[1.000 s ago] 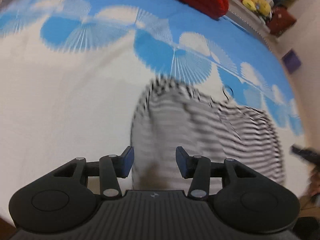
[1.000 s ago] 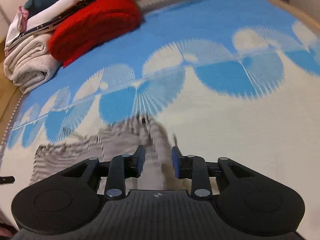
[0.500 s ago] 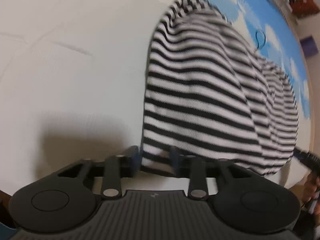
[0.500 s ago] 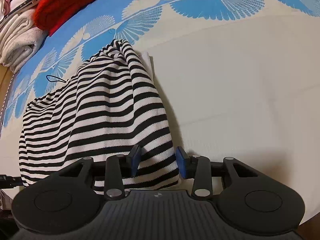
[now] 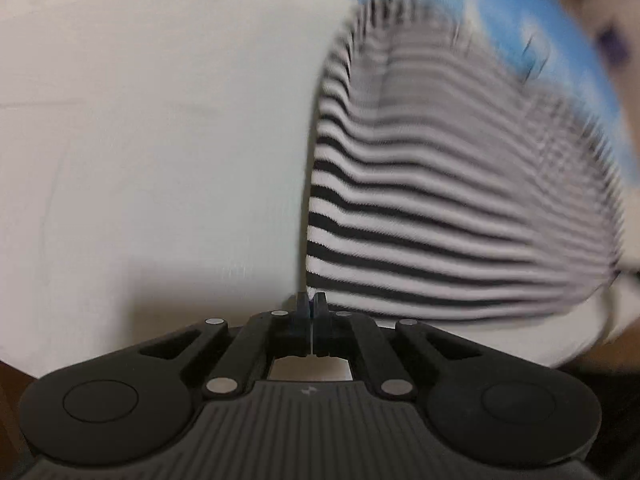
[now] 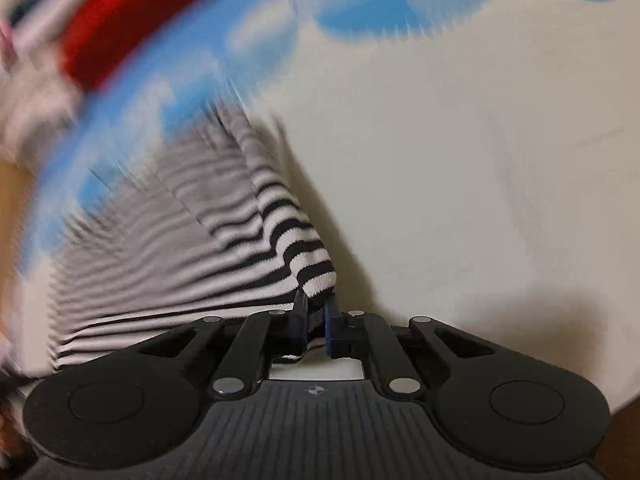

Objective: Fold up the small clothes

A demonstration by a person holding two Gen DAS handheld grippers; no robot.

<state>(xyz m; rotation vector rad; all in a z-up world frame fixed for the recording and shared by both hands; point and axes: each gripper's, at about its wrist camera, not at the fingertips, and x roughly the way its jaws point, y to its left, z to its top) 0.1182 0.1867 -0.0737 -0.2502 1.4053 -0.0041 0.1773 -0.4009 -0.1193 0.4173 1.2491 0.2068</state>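
Observation:
A black-and-white striped garment [image 5: 440,208] lies on the white and blue cloth [image 5: 160,140]; it also shows in the right wrist view [image 6: 208,240]. My left gripper [image 5: 311,300] is shut at the garment's near left corner; whether fabric sits between the pads is hard to see. My right gripper [image 6: 316,304] is shut on the garment's near right corner, and the fabric bunches up between the blue pads. Both views are blurred by motion.
A red knitted item [image 6: 132,24] and a stack of pale folded clothes [image 6: 36,92] lie at the far left in the right wrist view. The white part of the cloth [image 6: 480,160] spreads to the right. Brown floor [image 5: 600,356] shows past the near edge.
Both grippers came down to the garment's near edge and closed, from open a second ago to shut now. The near corners of the garment now rise with the grippers.

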